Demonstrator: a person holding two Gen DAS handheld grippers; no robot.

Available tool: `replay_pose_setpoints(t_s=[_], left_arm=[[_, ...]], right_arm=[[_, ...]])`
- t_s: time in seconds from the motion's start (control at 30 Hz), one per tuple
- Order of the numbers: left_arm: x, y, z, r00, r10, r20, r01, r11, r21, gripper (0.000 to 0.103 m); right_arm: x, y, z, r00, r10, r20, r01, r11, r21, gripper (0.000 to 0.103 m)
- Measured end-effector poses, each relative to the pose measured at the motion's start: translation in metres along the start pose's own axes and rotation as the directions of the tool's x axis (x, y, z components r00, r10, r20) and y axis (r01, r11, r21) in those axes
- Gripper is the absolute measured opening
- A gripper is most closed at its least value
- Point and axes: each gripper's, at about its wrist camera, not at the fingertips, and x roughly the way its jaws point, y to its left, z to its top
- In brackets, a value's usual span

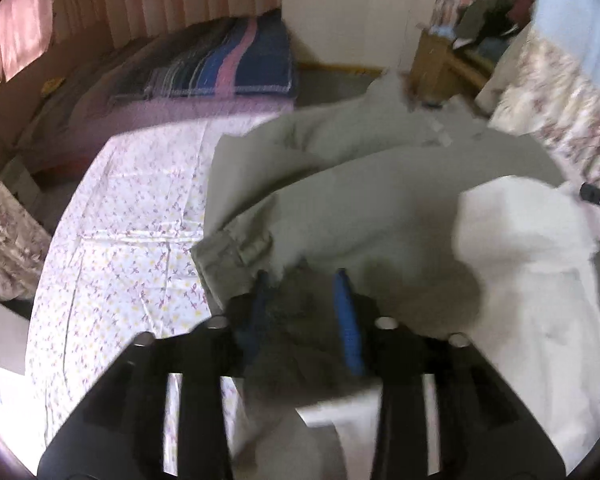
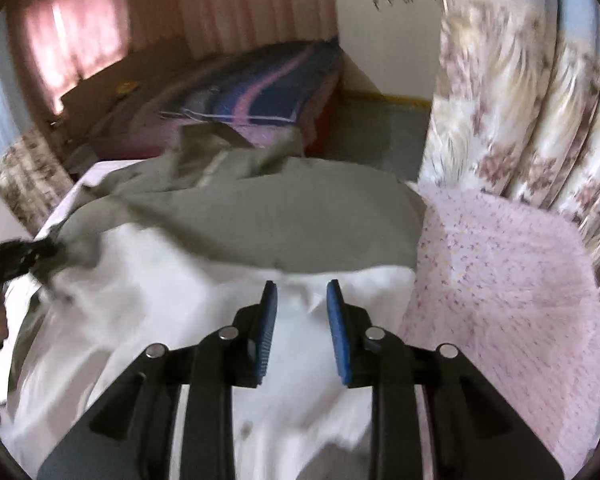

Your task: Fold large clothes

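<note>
You stand over a bed covered by a pale pink sheet printed with small flowers (image 1: 132, 216), holding a gripper in each hand. Across the middle of the bed lies a large pair of grey-green cotton trousers (image 1: 380, 184), with a crumpled white cotton shirt (image 2: 172, 280) heaped over its near end.

Your left gripper (image 1: 302, 276) hangs just above the trousers' waistband, close to the bed's near edge. Its blue-padded fingers (image 1: 346, 320) stand apart, with shadowed cloth showing between them; the picture is too blurred to say whether they touch it. This placement probably lines you up to take the waistband.

Your right gripper (image 2: 302, 290) hovers over the white shirt near the bed's right side. Its fingers (image 2: 336, 332) are also spread, with nothing held between them. It seems poised to lift the shirt clear so that the trousers can be flattened for folding. Little of the fold looks done yet.

Only the left view shows the waistband and belt loops, the wide bare stretch of sheet toward the bed's left edge, and a wooden cabinet (image 1: 432, 64) beyond the far end. Only the right view shows the shirt's buttons, the bare right-hand corner of the sheet, and a floral curtain (image 2: 520, 120) hanging just beside that edge. Both views show a second bed with a blue and pink striped blanket (image 1: 228, 60) across the room.
</note>
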Motion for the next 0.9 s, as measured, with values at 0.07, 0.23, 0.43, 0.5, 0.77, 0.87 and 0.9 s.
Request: replay_pose_setpoints(t_s=[0.07, 0.23, 0.43, 0.5, 0.77, 0.87, 0.9], left_arm=[[-0.013, -0.009, -0.007, 0.999, -0.032, 0.034, 0.032, 0.999, 0.022, 0.049], [-0.002, -0.024, -0.037, 0.999, -0.033, -0.006, 0.033, 0.995, 0.093, 0.049], [0.019, -0.020, -0.046, 0.999, 0.003, -0.038, 0.001, 0.994, 0.110, 0.045], [0.016, -0.026, -0.045, 0.999, 0.031, -0.032, -0.026, 0.991, 0.132, 0.045], [-0.056, -0.033, -0.056, 0.991, 0.077, 0.112, -0.088, 0.991, 0.101, 0.097], [-0.080, -0.037, -0.064, 0.989, 0.078, 0.127, -0.089, 0.993, 0.081, 0.100], [-0.088, -0.039, -0.067, 0.989, 0.072, 0.126, -0.082, 0.994, 0.075, 0.100]], right_arm=[[-0.011, 0.010, -0.011, 1.000, 0.024, -0.009, -0.024, 1.000, -0.018, 0.026], [0.005, 0.024, -0.043, 0.993, -0.078, -0.084, 0.066, 0.989, -0.133, 0.026], [0.024, 0.001, -0.063, 0.988, -0.081, -0.133, 0.070, 0.994, -0.086, 0.024], [0.018, 0.002, -0.064, 0.988, -0.088, -0.124, 0.079, 0.994, -0.078, 0.026], [-0.088, 0.014, -0.076, 0.987, -0.046, 0.151, 0.045, 0.999, 0.012, 0.087], [-0.117, 0.014, -0.086, 0.976, -0.048, 0.211, 0.036, 0.997, 0.062, 0.097], [-0.123, 0.015, -0.091, 0.974, -0.058, 0.220, 0.041, 0.996, 0.081, 0.098]])
